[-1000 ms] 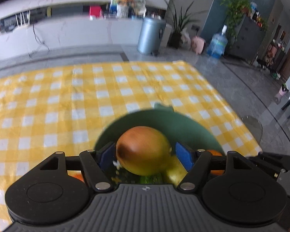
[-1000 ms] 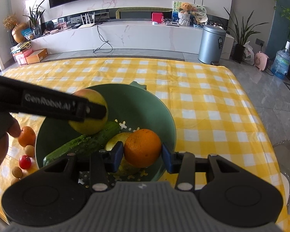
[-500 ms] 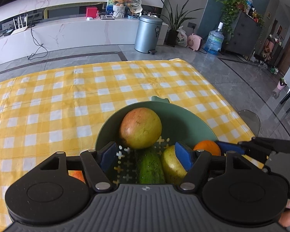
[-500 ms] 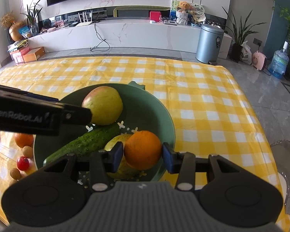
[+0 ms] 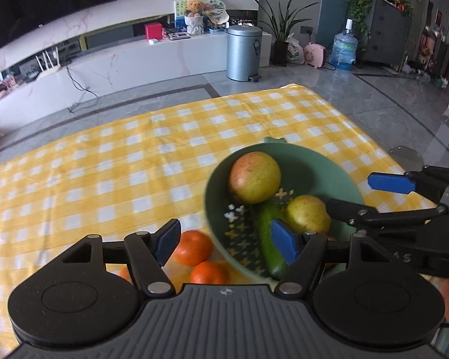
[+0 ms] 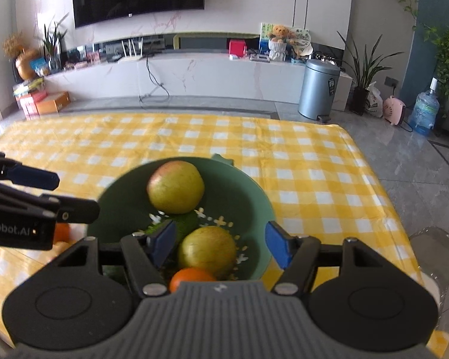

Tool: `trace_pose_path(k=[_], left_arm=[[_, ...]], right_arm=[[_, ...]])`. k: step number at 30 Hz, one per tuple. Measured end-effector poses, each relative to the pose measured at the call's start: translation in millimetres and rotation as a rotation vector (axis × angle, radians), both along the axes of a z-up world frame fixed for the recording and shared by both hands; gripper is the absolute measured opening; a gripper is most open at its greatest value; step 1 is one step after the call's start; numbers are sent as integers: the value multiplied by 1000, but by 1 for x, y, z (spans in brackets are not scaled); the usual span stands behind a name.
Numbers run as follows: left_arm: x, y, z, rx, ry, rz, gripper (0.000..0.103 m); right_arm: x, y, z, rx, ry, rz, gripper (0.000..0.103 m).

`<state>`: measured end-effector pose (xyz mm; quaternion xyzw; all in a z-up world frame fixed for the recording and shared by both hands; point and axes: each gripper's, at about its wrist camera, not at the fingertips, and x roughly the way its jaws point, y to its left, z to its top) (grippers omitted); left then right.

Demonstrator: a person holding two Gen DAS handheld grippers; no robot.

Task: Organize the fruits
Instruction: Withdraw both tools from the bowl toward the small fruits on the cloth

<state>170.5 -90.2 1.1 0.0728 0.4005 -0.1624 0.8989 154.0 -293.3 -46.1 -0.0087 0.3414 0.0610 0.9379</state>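
Note:
A green bowl [image 5: 320, 161] [image 6: 254, 191] sits on the yellow checked tablecloth. In it lie a red-yellow apple [image 5: 254, 177] [image 6: 175, 186], a yellow-green fruit [image 5: 307, 214] [image 6: 207, 251], a cucumber [image 5: 269, 239] and an orange [image 6: 191, 278] at the near rim. My left gripper [image 5: 224, 243] is open and empty, over the bowl's left rim and two oranges [image 5: 193, 246] on the cloth. My right gripper [image 6: 220, 245] is open and empty, above the yellow-green fruit and the orange.
Another orange [image 5: 209, 272] lies next to the bowl on the left. The table's right edge [image 6: 383, 179] drops to a grey floor. A clear chair [image 6: 434, 248] stands by the near right corner. A bin [image 6: 318, 89] stands beyond the table.
My left gripper let go of the apple, which now rests in the bowl, and drew back to the left. My right gripper opened and released the orange into the bowl.

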Motion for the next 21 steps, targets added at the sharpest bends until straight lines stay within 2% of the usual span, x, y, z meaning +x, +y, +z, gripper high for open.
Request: trace_pose_path(k=[12,17,21], left_arm=[[-40,40,19,22,-35,6,81],[-53,55,16,21,-36,21,81],[-60,68,7,-14,-23,14,81]], right_arm=[[-56,30,-1,191,-12,7,64],[-72,45,-5,212,-32,13,64],[-83,56,-10,207,-50,18,64]])
